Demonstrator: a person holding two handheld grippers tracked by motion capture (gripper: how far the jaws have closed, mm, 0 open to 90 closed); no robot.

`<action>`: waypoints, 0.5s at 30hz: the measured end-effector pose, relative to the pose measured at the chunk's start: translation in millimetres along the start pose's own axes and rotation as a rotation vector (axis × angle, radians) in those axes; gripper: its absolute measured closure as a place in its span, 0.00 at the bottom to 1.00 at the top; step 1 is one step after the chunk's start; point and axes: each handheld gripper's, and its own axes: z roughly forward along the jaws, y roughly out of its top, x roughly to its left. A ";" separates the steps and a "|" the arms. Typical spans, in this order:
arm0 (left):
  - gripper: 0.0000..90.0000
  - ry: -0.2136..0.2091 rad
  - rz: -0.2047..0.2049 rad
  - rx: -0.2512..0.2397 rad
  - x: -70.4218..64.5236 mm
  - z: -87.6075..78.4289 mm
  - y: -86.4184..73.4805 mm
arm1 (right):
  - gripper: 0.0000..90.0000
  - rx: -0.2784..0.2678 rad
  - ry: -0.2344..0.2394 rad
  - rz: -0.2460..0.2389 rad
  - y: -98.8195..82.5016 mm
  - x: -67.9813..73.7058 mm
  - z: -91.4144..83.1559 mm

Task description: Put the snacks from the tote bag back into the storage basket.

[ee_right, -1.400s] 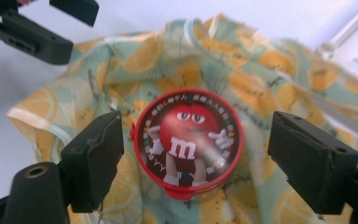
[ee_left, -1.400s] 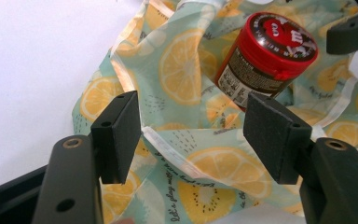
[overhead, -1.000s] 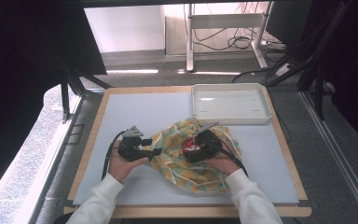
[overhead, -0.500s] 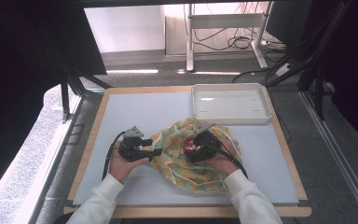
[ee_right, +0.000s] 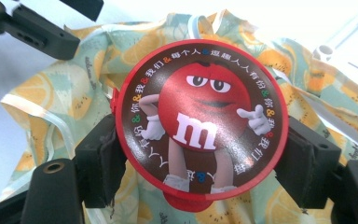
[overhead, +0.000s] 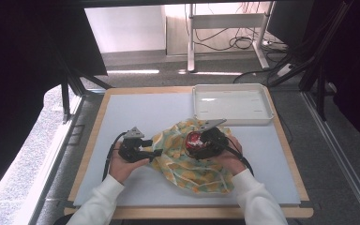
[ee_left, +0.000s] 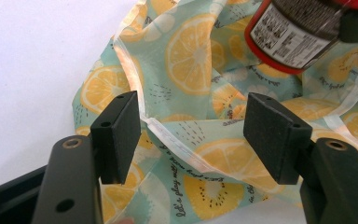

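Observation:
A lemon-print cloth bag (overhead: 192, 168) lies crumpled on the white table (overhead: 136, 112). My right gripper (overhead: 198, 143) has just been closing and is now shut on a red M&M's can (overhead: 194, 139), held a little above the bag. In the right gripper view both pads press the can (ee_right: 200, 121) at its sides, lid toward the camera, with my right gripper (ee_right: 203, 158) below it. My left gripper (overhead: 155, 153) is open at the bag's left edge. In the left gripper view its jaws (ee_left: 191, 135) stand apart, and the bag's hem (ee_left: 172, 140) runs between them untouched.
A shallow white tray (overhead: 267, 105) stands at the back right of the table, just beyond the bag. The table has a wooden border (overhead: 91, 140). A cable trails from each gripper toward the person's forearms.
The right gripper has risen slightly with the can between its jaws. The left gripper has stayed where it was.

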 end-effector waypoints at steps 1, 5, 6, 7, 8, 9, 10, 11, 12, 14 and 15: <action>0.41 0.001 0.000 0.000 0.3 0.4 -0.1 | 0.28 -0.005 0.003 0.004 0.3 -0.8 -2.0; 0.41 0.004 0.002 0.007 1.0 1.5 -1.0 | 0.28 -0.027 0.009 0.007 1.4 -3.8 -6.9; 0.41 0.004 0.001 0.006 1.0 1.4 -1.0 | 0.28 -0.029 0.010 0.009 1.6 -4.2 -7.9; 0.41 0.002 0.002 0.006 0.8 1.1 -1.0 | 0.28 -0.035 0.011 0.009 2.0 -4.8 -9.5; 0.41 0.002 0.003 0.004 0.4 0.9 -1.0 | 0.28 -0.039 0.013 0.012 2.4 -5.2 -10.8; 0.41 0.001 0.005 0.004 0.2 0.6 -1.0 | 0.28 -0.044 0.014 0.016 2.8 -5.2 -12.2; 0.41 0.000 0.006 0.004 -0.5 0.5 -0.9 | 0.28 -0.046 0.013 0.010 3.2 -5.7 -13.2; 0.41 0.001 0.006 0.003 -0.9 0.6 -0.9 | 0.28 -0.048 0.011 0.011 3.9 -5.5 -14.7; 0.41 0.001 0.008 0.004 -1.2 0.9 -0.8 | 0.28 -0.051 0.010 0.010 4.4 -5.3 -15.8; 0.40 0.001 0.011 0.005 -1.5 1.2 -0.7 | 0.28 -0.061 0.011 0.012 5.3 -5.7 -17.9; 0.40 0.002 0.010 0.005 -1.4 1.3 -0.6 | 0.28 -0.066 0.014 0.012 5.7 -6.2 -18.9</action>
